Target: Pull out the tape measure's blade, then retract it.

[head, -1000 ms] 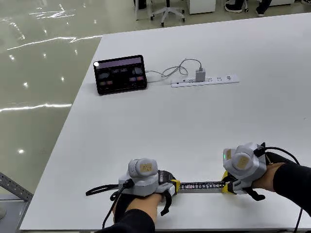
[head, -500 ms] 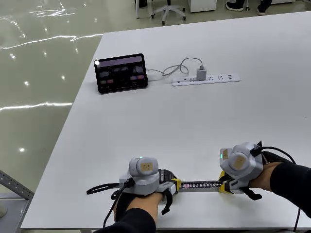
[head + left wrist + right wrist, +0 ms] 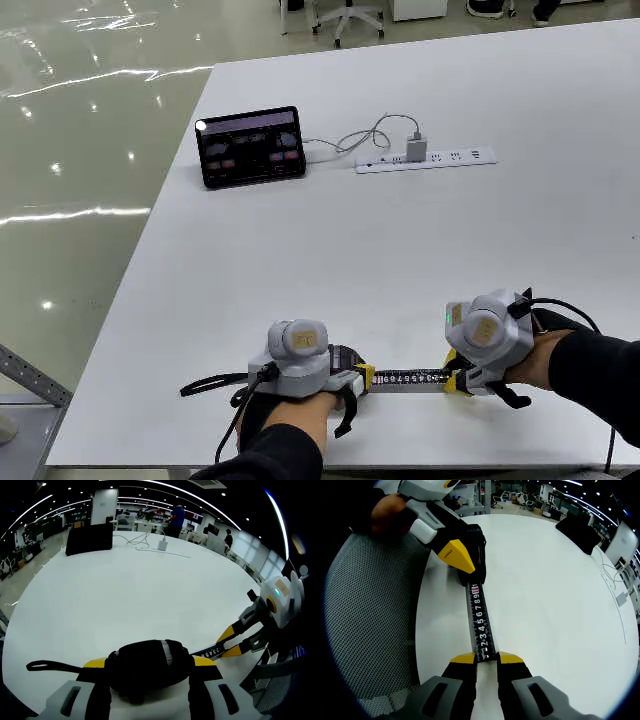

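A black tape measure case (image 3: 343, 362) lies near the white table's (image 3: 400, 250) front edge, and my left gripper (image 3: 352, 377) is shut around it. In the left gripper view the case (image 3: 150, 675) sits between the yellow-tipped jaws of the left gripper (image 3: 149, 661). A short length of blade (image 3: 408, 379) runs right from the case to my right gripper (image 3: 455, 381). In the right gripper view the right gripper (image 3: 484, 658) is shut on the end of the numbered blade (image 3: 478, 620), which leads to the case (image 3: 476, 545).
A dark tablet (image 3: 250, 148) stands at the far left of the table. A white power strip (image 3: 440, 159) with a charger (image 3: 415, 150) and cable lies behind. The table's left edge drops to a glossy floor. A mesh chair seat (image 3: 365, 620) is beside the table.
The right gripper has moved a little left toward the case, so the exposed stretch of blade is shorter. The left gripper holds its place.
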Demonstrator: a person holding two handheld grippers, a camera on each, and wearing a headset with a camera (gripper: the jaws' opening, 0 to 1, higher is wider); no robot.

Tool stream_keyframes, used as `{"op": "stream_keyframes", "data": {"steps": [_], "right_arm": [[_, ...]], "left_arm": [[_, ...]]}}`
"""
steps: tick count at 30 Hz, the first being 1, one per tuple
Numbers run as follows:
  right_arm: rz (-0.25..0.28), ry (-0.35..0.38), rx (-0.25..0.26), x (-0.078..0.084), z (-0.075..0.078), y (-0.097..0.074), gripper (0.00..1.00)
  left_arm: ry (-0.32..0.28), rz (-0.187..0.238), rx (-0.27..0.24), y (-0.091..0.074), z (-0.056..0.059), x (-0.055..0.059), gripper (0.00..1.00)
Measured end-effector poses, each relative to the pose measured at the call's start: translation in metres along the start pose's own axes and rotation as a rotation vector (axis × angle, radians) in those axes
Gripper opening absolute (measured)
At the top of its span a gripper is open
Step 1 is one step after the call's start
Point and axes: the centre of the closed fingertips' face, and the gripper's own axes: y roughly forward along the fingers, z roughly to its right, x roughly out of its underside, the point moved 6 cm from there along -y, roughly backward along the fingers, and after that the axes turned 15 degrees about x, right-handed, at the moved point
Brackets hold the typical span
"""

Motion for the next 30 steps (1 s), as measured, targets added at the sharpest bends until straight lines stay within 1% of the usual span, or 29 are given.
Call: {"op": "stream_keyframes", "data": {"steps": [30], "right_arm": [[0.018,0.006,-0.010,-0.019,-0.004,0.009,0.11]], "left_arm": [[-0.015,-0.003,0.012,-0.001,-0.001,0.001,0.58]]}}
